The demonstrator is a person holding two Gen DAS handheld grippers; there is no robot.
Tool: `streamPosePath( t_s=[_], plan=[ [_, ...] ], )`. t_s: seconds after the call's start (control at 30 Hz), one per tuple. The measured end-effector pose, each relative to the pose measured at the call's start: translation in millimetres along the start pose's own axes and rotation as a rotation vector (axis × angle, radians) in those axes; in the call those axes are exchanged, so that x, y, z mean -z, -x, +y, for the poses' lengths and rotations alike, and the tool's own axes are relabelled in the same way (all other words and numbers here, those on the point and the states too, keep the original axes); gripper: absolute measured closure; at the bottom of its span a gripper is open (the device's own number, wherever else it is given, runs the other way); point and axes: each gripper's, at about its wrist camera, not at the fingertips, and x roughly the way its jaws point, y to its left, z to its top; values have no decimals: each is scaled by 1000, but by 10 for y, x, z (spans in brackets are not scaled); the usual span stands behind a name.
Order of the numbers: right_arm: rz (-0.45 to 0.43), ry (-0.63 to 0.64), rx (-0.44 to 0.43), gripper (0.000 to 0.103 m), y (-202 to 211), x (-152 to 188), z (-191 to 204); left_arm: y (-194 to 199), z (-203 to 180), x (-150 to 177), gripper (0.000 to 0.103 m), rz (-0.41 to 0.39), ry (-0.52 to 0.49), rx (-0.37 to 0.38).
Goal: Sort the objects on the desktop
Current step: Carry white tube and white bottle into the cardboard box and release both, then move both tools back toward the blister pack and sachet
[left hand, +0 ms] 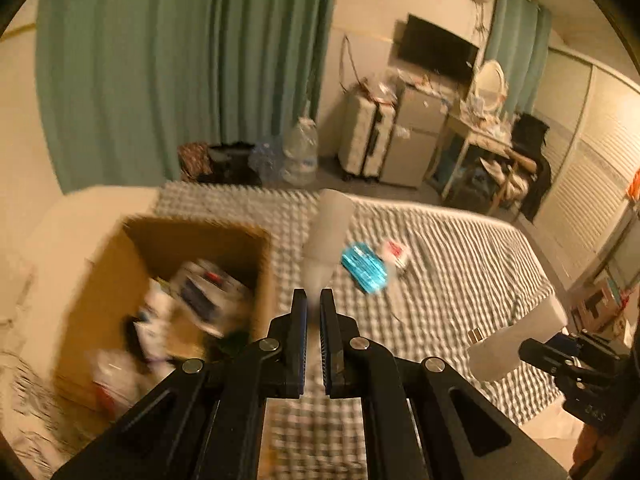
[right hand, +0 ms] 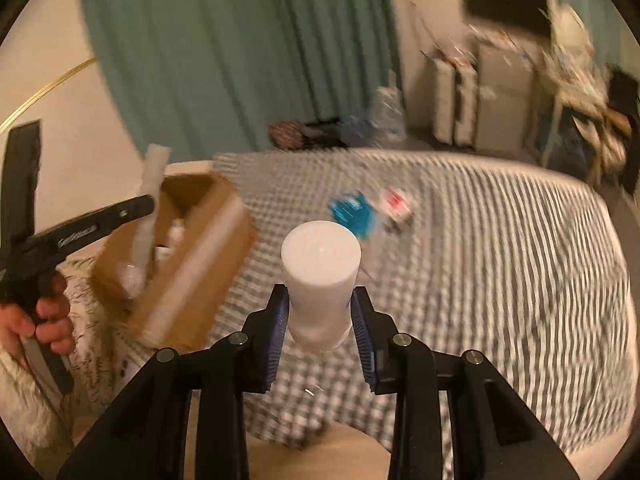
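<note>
My left gripper [left hand: 314,300] is shut on the lower end of a slim, whitish translucent tube [left hand: 330,232] that sticks up past its fingertips. The right wrist view shows the same tube [right hand: 154,168] in that gripper [right hand: 149,202], above an open cardboard box [right hand: 192,248]. My right gripper [right hand: 320,300] is shut on a white cylindrical bottle [right hand: 320,256], its blue pads on both sides. The left wrist view has this bottle [left hand: 516,340] at lower right. A blue packet [left hand: 364,266] and a white-and-red packet [left hand: 396,252] lie on the checked bed cover [left hand: 460,280].
The cardboard box [left hand: 160,280] holds several packets and stands on the bed's left side, next to a cream pillow. A hand [right hand: 48,320] holds the left gripper's handle. Beyond the bed are green curtains [left hand: 160,80], water jugs, suitcases, a small fridge and a cluttered desk.
</note>
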Motion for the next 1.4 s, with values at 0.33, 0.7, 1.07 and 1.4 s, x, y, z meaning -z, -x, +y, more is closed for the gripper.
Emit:
streamPosePath(
  t_s=[0.33, 0.7, 1.07, 1.4],
  plan=[
    [162, 20, -326, 71, -1072, -400, 1345, -123, 1213, 240, 98, 62, 35, -183],
    [192, -19, -271, 38, -1539, -432, 1418, -470, 1643, 659, 41, 197, 21, -231],
    [-40, -110, 50, 38, -682, -432, 167, 17, 984, 443, 2, 67, 38, -266],
    [-52, -216, 212, 38, -316, -98, -799, -219, -151, 302, 0, 88, 5, -205]
  ],
)
